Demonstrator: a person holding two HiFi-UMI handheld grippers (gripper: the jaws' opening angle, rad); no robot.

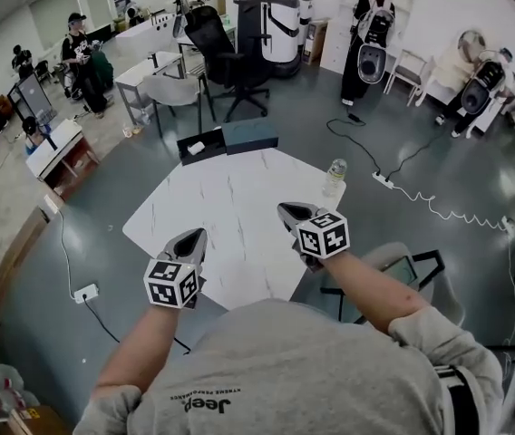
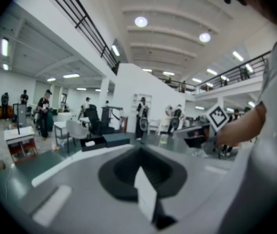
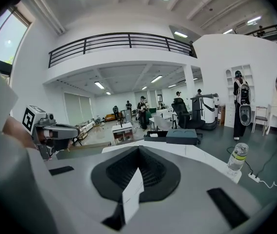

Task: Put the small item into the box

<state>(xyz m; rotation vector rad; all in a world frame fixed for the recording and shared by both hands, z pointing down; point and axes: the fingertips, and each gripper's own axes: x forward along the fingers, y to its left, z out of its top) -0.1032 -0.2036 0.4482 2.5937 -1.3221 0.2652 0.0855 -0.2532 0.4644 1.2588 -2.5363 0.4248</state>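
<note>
Since nothing has been picked up yet, the left gripper (image 1: 192, 236) and the right gripper (image 1: 286, 208) both hang empty over the near part of the white table (image 1: 230, 198). Each one's jaws are pressed fully together, with no gap and nothing pinched between them. They are held side by side, a little apart, and both point forward and slightly down across the tabletop, which suits a reach toward the far edge rather than any work close by. Well ahead of both grippers, at that far edge, sits a shallow black tray (image 1: 185, 149) with the small white item (image 1: 196, 148) lying in it. Touching the tray's right side is a dark closed box (image 1: 250, 134), roughly in line with the gap between the two grippers. Whether the tray is the box's own lid or base cannot be told from here. A water bottle (image 1: 334, 178) stands ahead and to the right of the right gripper, near the table's corner and clear of the straight path. As I judge it, the task is at its start: the jaws must open before either can take the item.
</note>
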